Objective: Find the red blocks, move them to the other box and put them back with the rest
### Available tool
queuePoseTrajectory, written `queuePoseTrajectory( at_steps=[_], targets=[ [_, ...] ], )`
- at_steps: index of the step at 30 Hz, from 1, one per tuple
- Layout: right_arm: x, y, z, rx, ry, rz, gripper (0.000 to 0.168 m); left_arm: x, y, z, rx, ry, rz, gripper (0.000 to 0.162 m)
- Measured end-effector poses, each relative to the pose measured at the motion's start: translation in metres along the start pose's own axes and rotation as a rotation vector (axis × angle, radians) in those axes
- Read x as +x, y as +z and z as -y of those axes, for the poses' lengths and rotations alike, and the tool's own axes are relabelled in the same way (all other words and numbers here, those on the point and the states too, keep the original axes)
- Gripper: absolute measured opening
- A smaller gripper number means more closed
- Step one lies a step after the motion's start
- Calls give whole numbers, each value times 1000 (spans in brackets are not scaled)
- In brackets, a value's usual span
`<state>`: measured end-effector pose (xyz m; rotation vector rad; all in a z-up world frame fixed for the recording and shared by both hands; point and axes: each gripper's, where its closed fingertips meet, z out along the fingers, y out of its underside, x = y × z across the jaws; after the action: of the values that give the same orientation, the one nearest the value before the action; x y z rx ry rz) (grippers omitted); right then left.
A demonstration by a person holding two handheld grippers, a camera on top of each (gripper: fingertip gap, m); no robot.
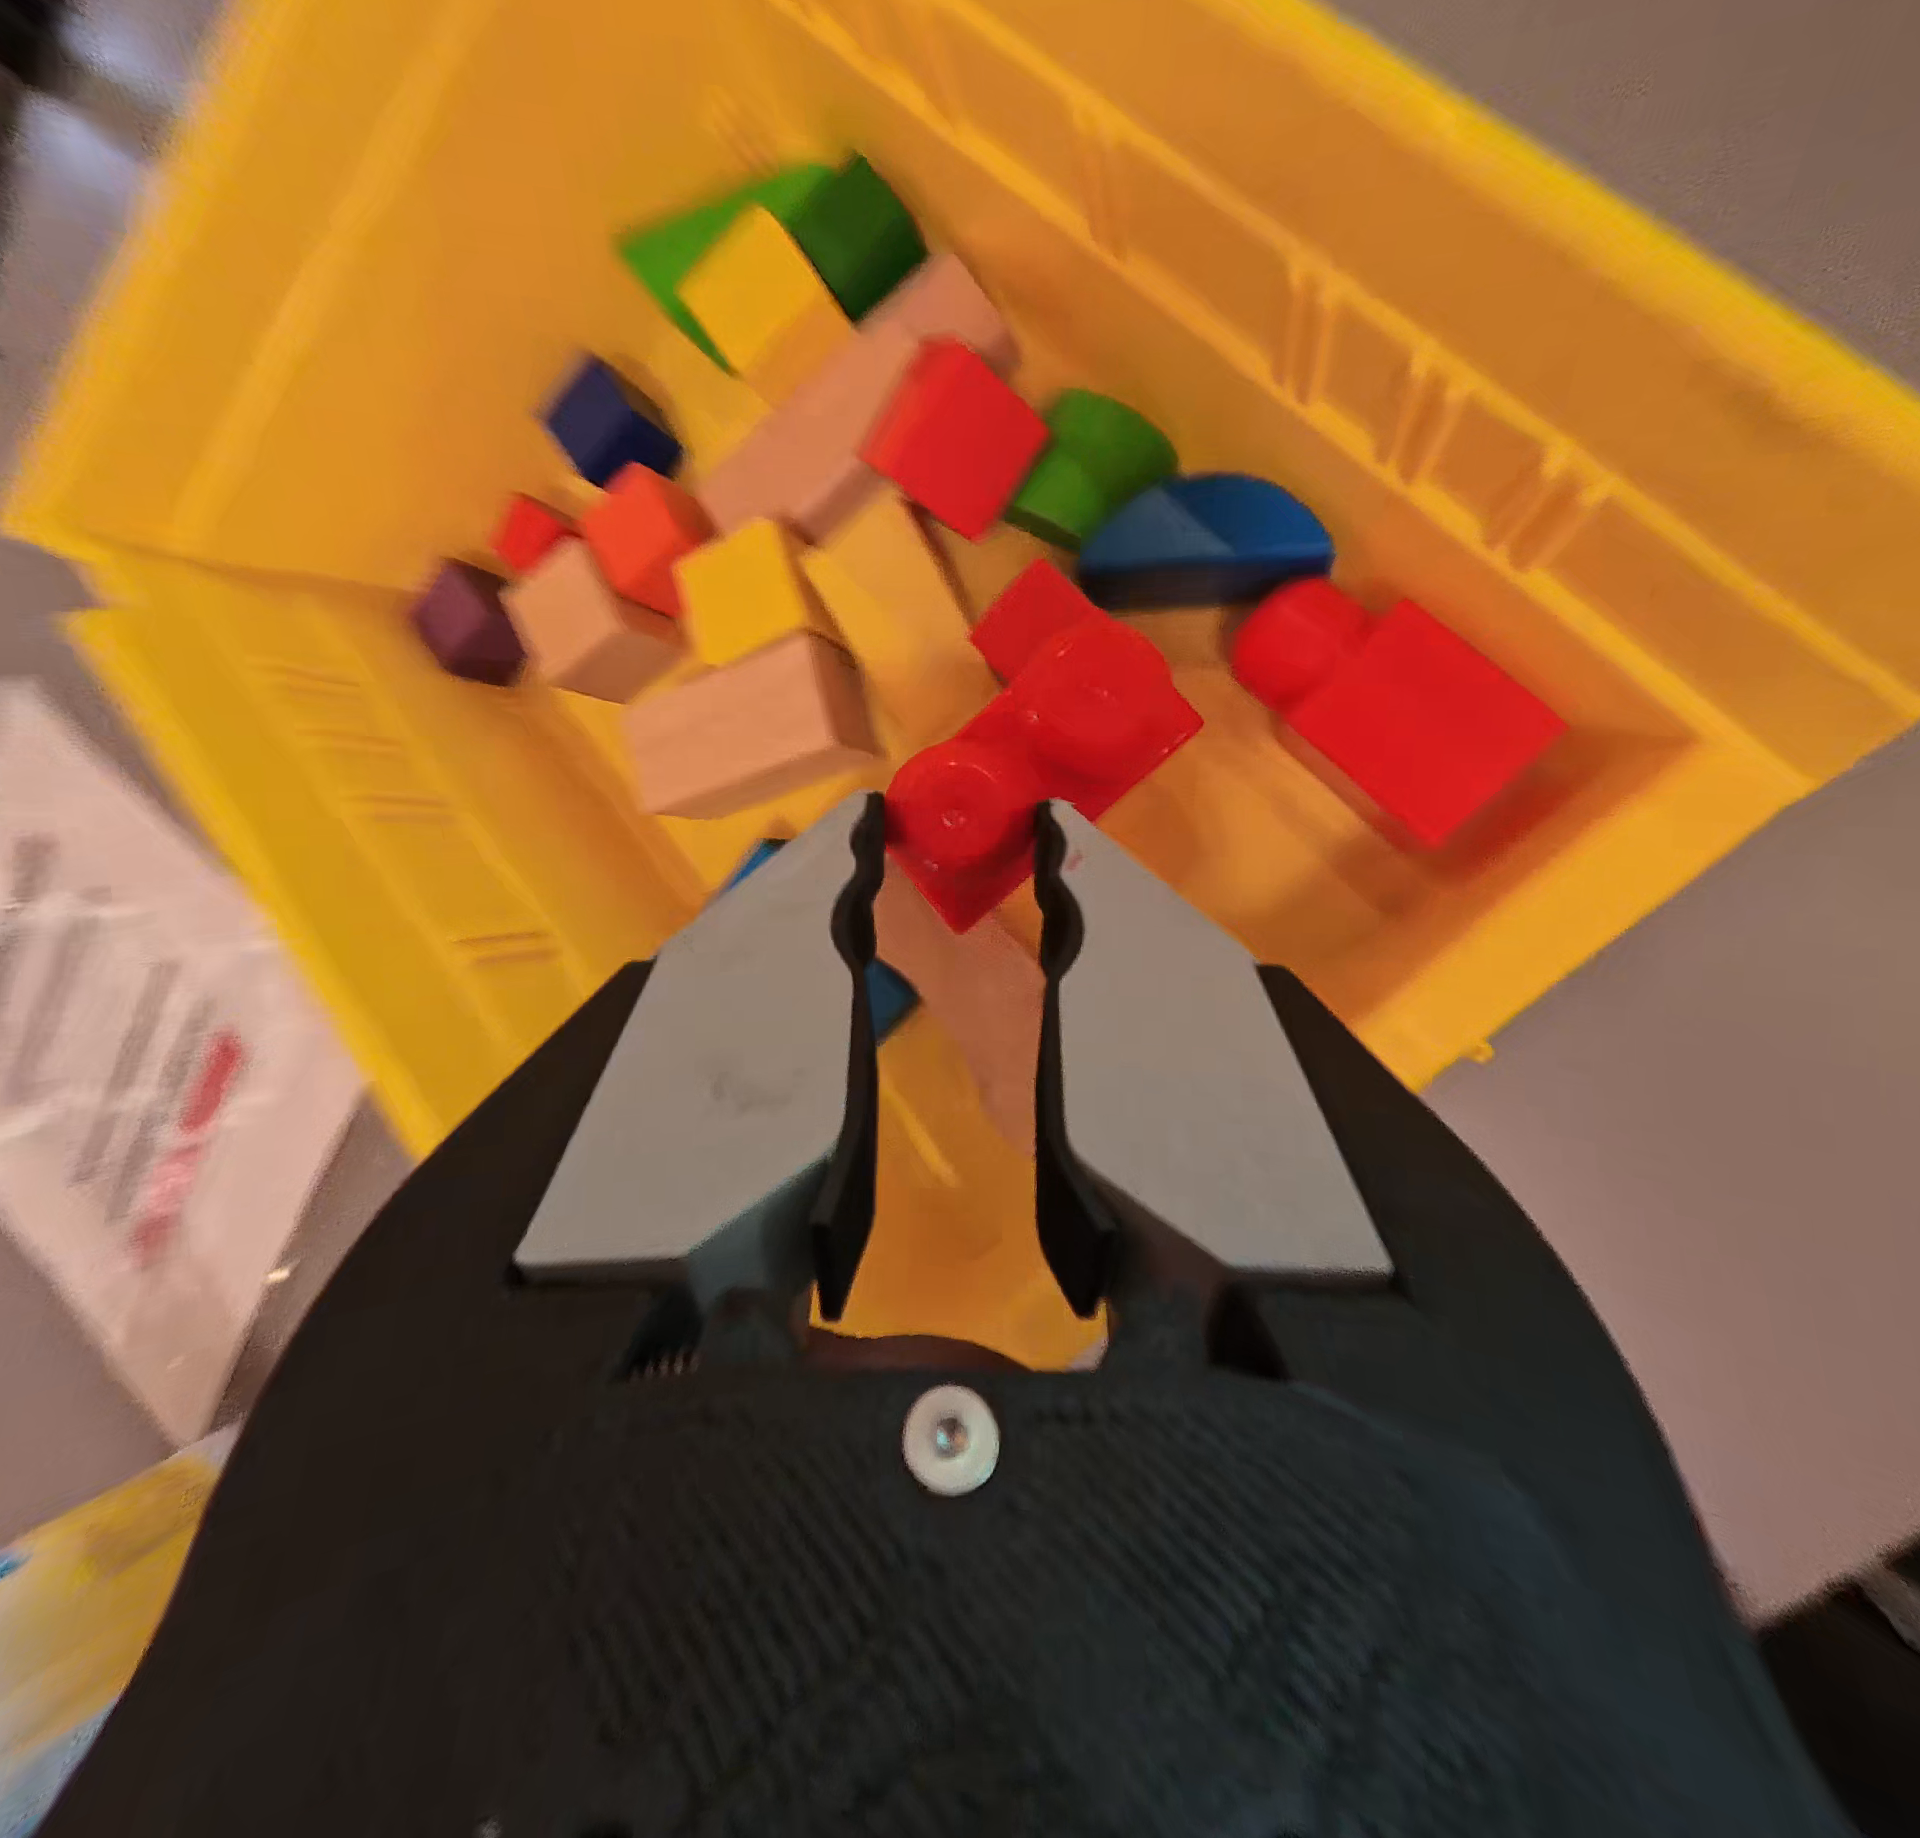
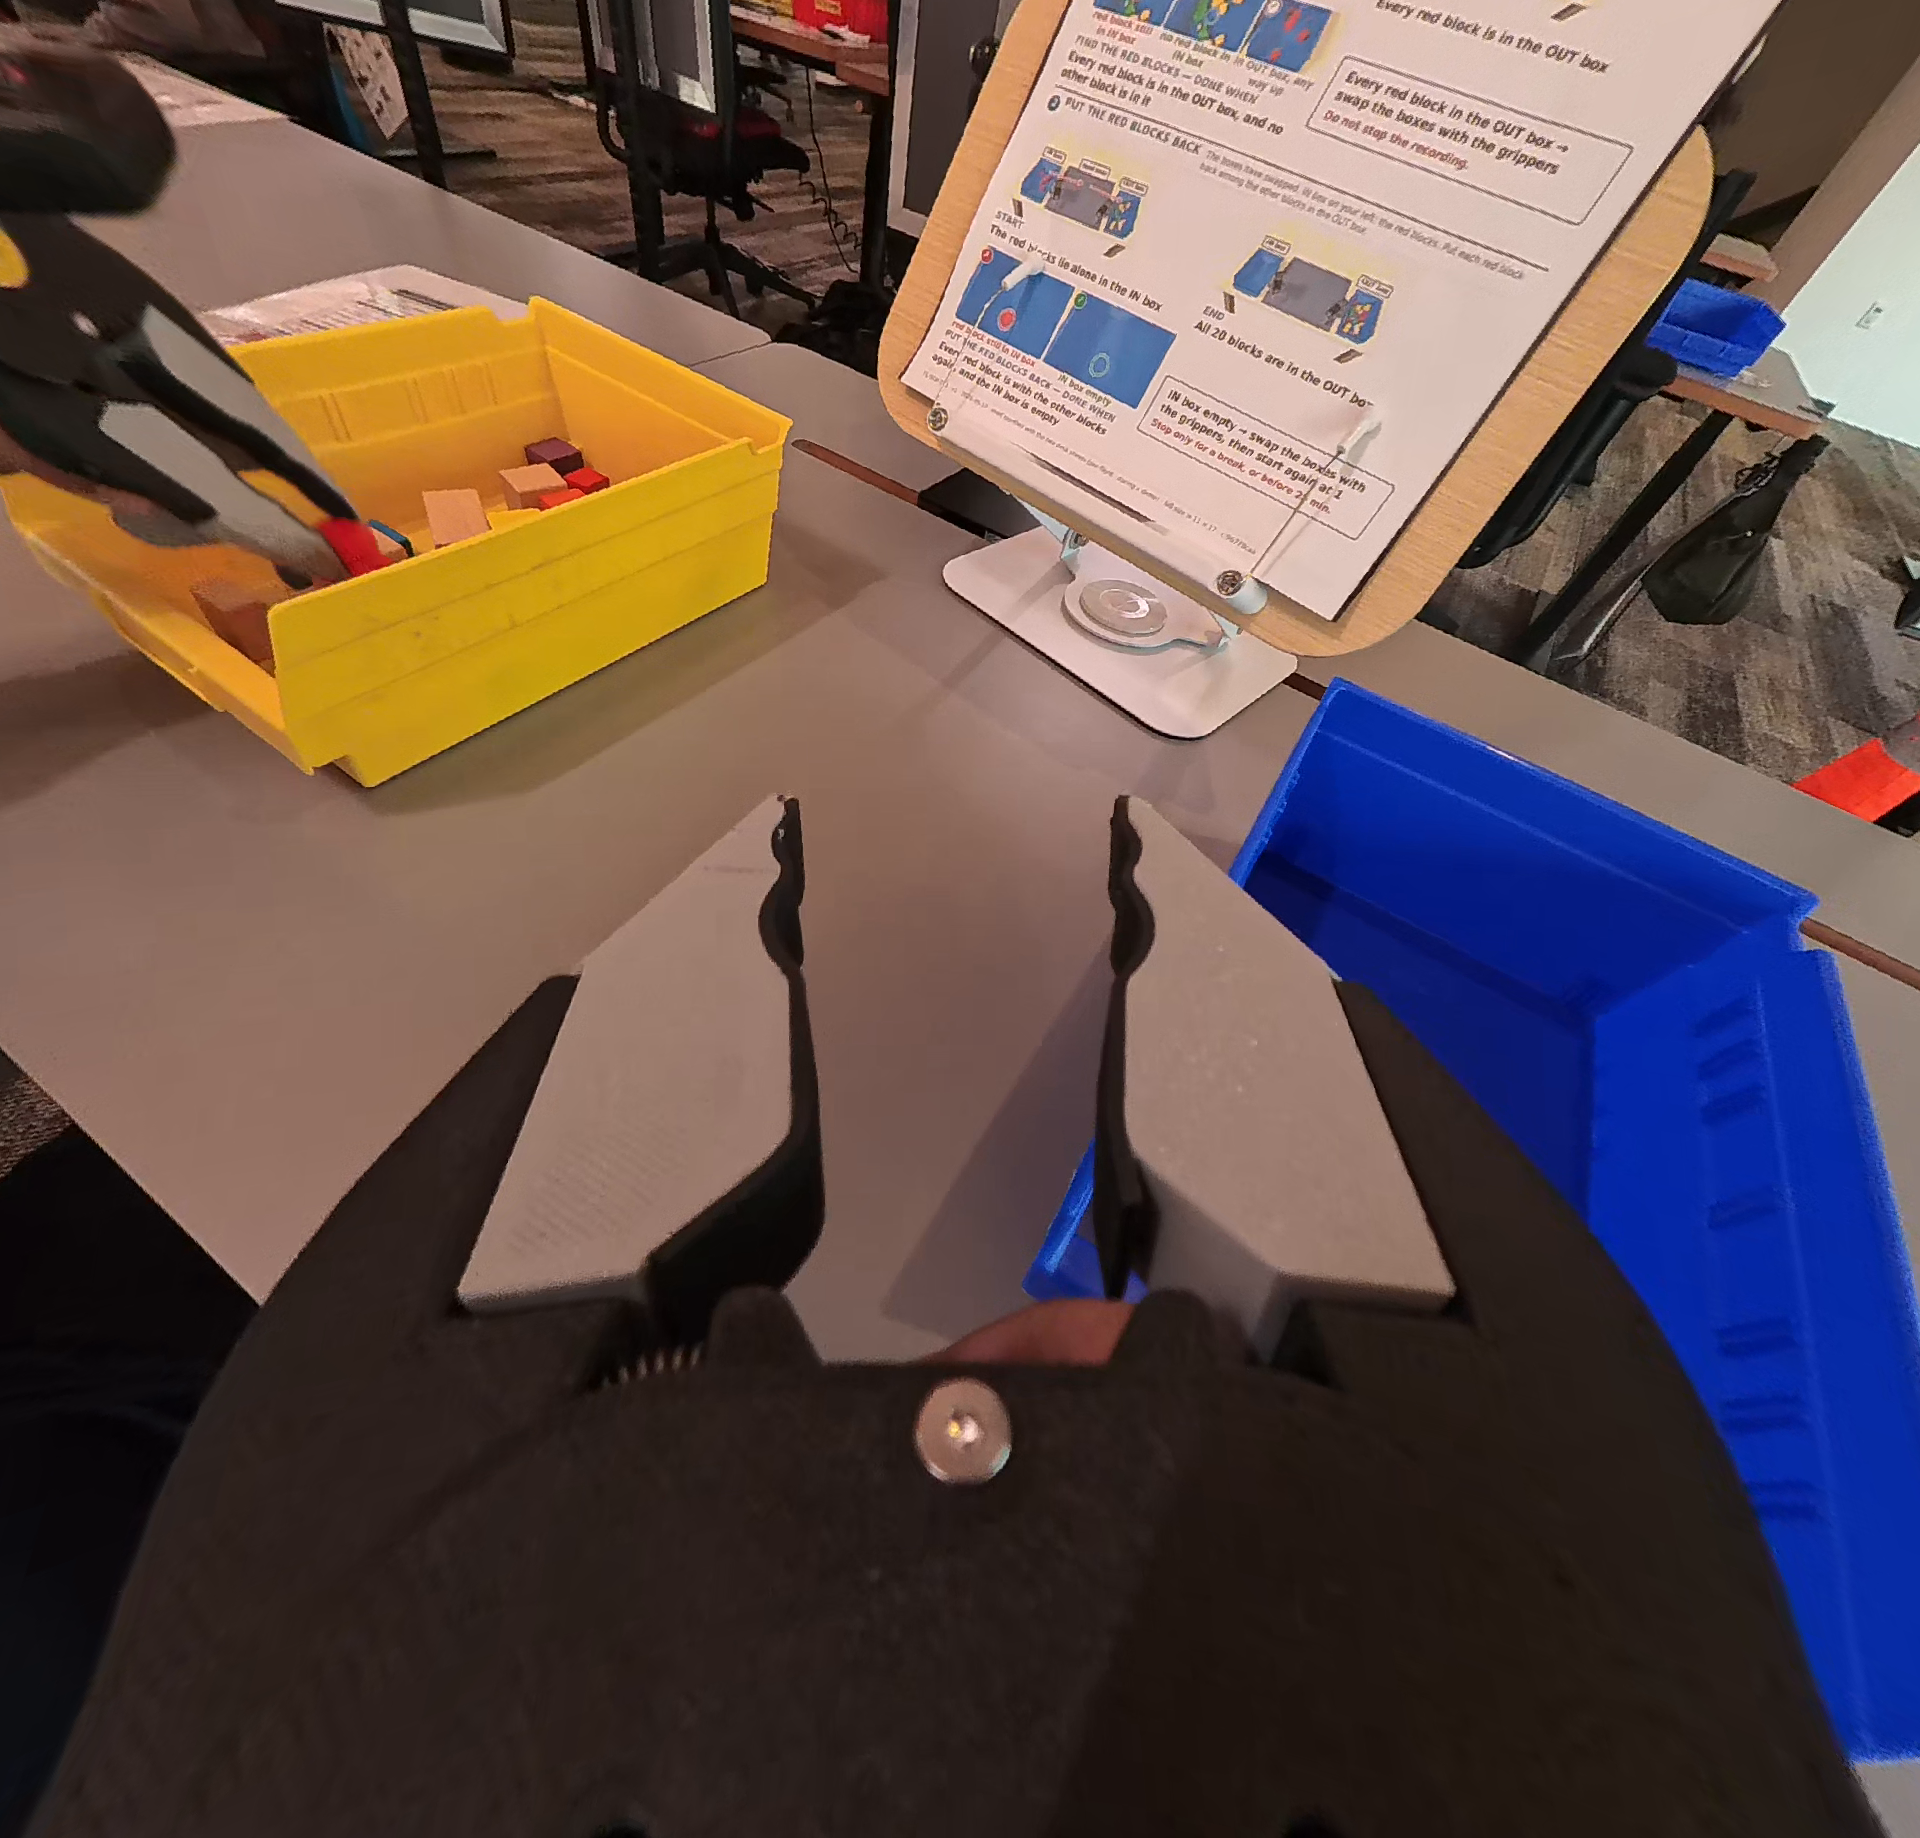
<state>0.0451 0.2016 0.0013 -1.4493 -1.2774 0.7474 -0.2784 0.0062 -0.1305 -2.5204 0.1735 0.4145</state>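
1. Grip status, left: left gripper [image 1: 958, 832] is closed onto a red studded plastic block [image 1: 1039, 749], its fingertips pinching the round stud at the near end. The block projects forward from the tips, tilted, above the contents of the yellow bin [image 1: 436, 261].
2. Grip status, right: right gripper [image 2: 951, 822] stands wide apart and holds nothing. It hovers over the bare grey table [image 2: 623, 749], with the blue bin [image 2: 1558, 957] just beside its right finger.
3. Left wrist view only: the full mixed pile in the yellow bin. This view is motion-blurred, so small pieces are uncertain.
4. Count of red pieces in that view: the held block; a red cube [image 1: 956, 438] on top of the pile; a larger red studded block [image 1: 1403, 708] lying on the bin floor to the right; a partly hidden red piece [image 1: 1023, 609] directly behind the held block; a small red piece [image 1: 525, 531] at the left edge of the pile. Five in all, as far as blur allows.
5. Other pieces there: two green, two yellow cubes, one orange, one purple, one dark blue cube, one blue half-round, several plain wood blocks.
6. Right wrist view only: the blue bin, whose visible interior shows no blocks; an instruction sheet on a wooden stand [image 2: 1299, 261] behind the two bins; the left gripper [image 2: 343, 541] reaching into the yellow bin [image 2: 520, 625] with red showing at its tip.
7. Bins on the table: two, one yellow and one blue, well apart.
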Motion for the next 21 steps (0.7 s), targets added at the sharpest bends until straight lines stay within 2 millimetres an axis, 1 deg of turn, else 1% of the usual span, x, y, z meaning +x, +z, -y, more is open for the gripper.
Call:
queuePoseTrajectory(
  at_steps=[1,3,5,6,7,8,10,11,13,15,16,17,19,21],
  targets=[
    [-1,0,0,-2,-2,1,57,-9,-12,10,61,2,85,26],
    [-4,1,0,1,-1,14,57,-19,-44,35,225,35,260,26],
    [-11,2,2,8,10,49,57,-17,-80,60,389,80,441,26],
    [-17,3,3,12,20,80,57,-8,-101,75,484,128,525,27],
    [-25,3,4,18,34,119,58,8,-116,87,564,174,563,27],
    [-34,3,6,27,52,161,59,29,-123,95,605,187,541,27],
    [-58,0,14,58,60,271,63,82,-121,107,637,142,334,26],
    [-73,-3,17,73,40,327,65,105,-127,116,699,104,240,26],
    [-100,-8,19,86,-39,407,66,136,-140,132,794,27,82,27],
    [-121,-13,17,81,-121,469,66,164,-148,146,834,6,-80,26],
    [-127,-15,17,87,-147,482,69,173,-152,151,844,-3,-138,26],
    [-128,-16,21,110,-169,470,72,182,-158,156,873,-17,-194,26],
    [-124,-19,29,173,-232,411,72,204,-168,163,917,-28,-355,26],
    [-126,-24,32,215,-324,389,72,211,-167,165,919,-29,-396,27]
  ],
)
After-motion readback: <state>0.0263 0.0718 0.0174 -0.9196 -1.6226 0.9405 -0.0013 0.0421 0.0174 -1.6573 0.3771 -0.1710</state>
